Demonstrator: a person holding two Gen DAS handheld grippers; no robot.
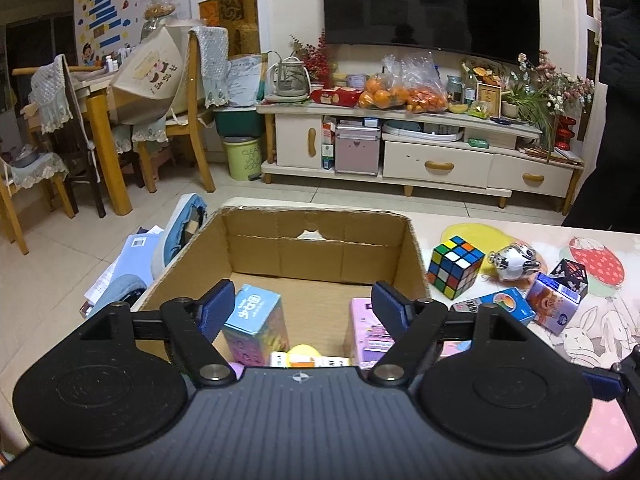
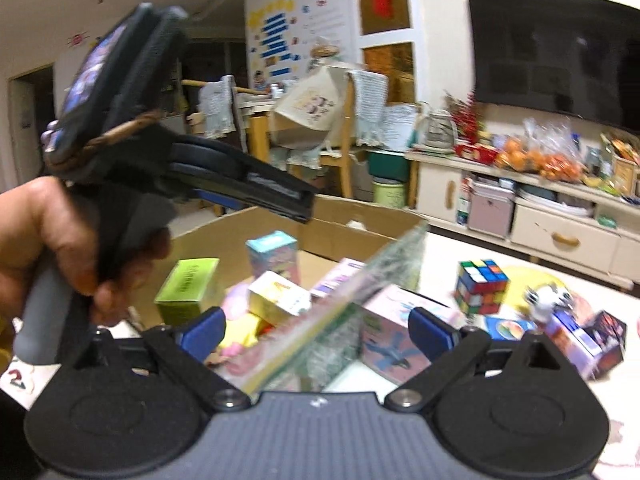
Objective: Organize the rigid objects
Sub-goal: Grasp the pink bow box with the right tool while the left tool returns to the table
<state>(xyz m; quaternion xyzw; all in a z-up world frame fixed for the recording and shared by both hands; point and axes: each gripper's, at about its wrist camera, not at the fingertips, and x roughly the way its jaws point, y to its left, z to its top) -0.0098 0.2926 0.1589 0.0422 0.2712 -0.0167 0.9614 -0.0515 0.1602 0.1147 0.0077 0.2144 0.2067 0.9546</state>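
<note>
A cardboard box (image 1: pixel 320 236) sits on the table with several small cartons inside, among them a blue one (image 1: pixel 256 320) and a pink one (image 1: pixel 366 332). My left gripper (image 1: pixel 306 308) is open and empty above the box's near side. In the right wrist view my right gripper (image 2: pixel 316 330) is open; a flat green-patterned packet (image 2: pixel 352 300) lies tilted between its fingers over the box (image 2: pixel 360 222), not clamped. The left gripper and the hand holding it (image 2: pixel 168 168) show at the left. A Rubik's cube (image 1: pixel 454 266), a round toy (image 1: pixel 514 262) and small cartons (image 1: pixel 556 304) lie on the table to the right.
A pink carton (image 2: pixel 394 330) stands just right of the box. The table has a cartoon-print cover (image 1: pixel 600 320). Beyond it are a TV cabinet (image 1: pixel 420 152) with fruit bags, chairs and a dining table (image 1: pixel 100 120) at the left, and papers on the floor (image 1: pixel 128 260).
</note>
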